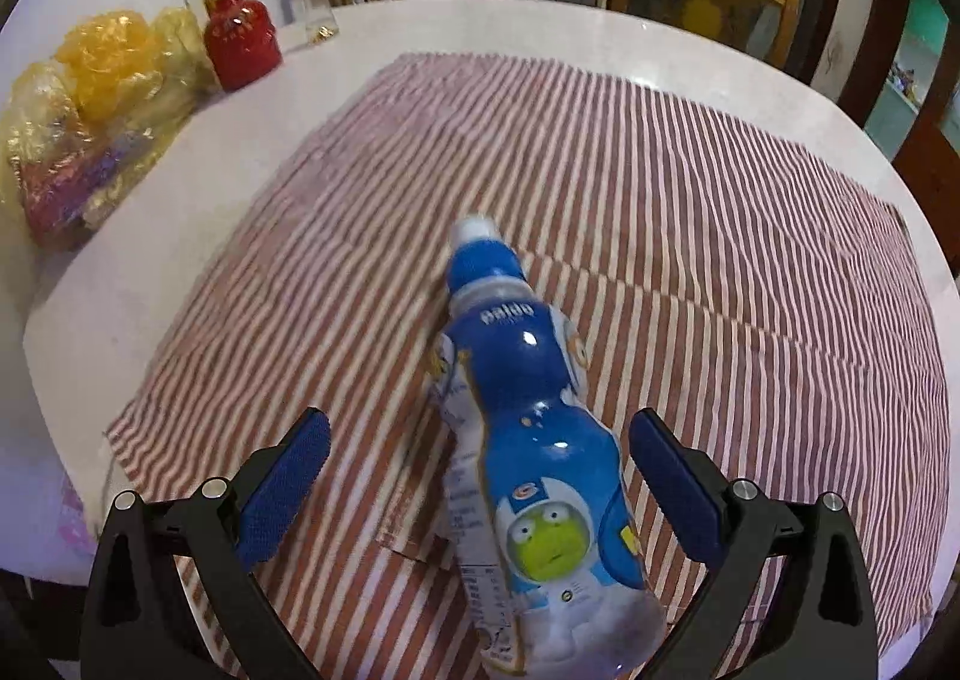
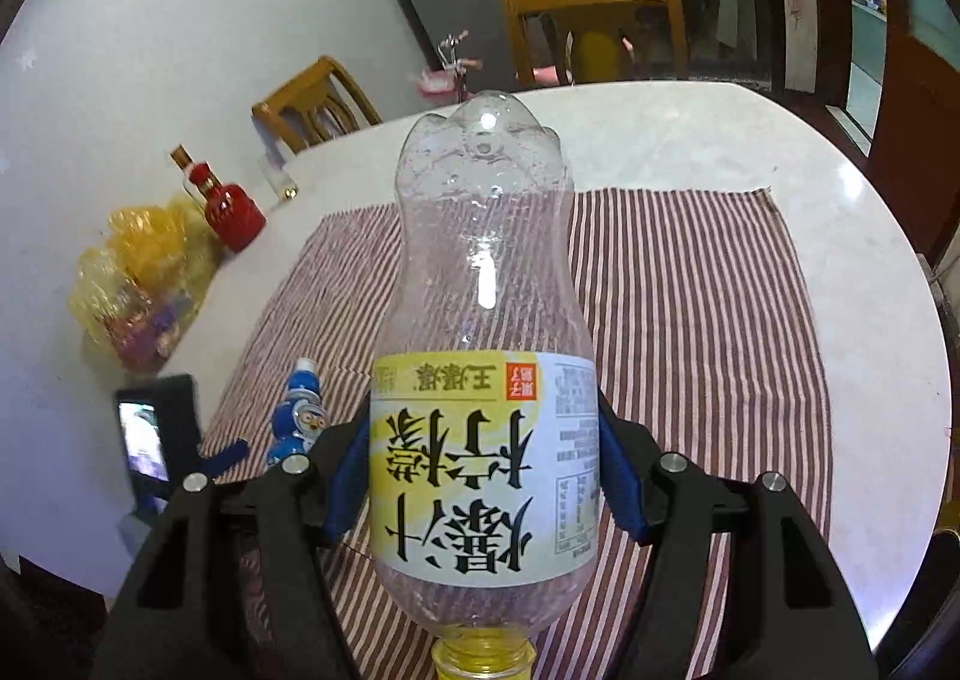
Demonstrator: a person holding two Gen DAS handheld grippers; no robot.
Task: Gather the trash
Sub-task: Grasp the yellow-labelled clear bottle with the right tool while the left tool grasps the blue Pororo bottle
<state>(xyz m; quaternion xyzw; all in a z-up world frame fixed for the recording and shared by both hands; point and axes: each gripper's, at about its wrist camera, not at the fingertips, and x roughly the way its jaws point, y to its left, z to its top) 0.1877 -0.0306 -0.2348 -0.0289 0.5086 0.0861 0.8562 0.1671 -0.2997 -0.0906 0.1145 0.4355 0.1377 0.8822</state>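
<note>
White counter, striped cloth. Right tool clamps clear bottle for carrying. Left tool, open, straddles blue bottle lying mid-cloth.

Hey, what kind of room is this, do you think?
Probably a home dining room: a round white table under a striped cloth, wooden dining chairs around it, and a red liquor bottle.
</note>
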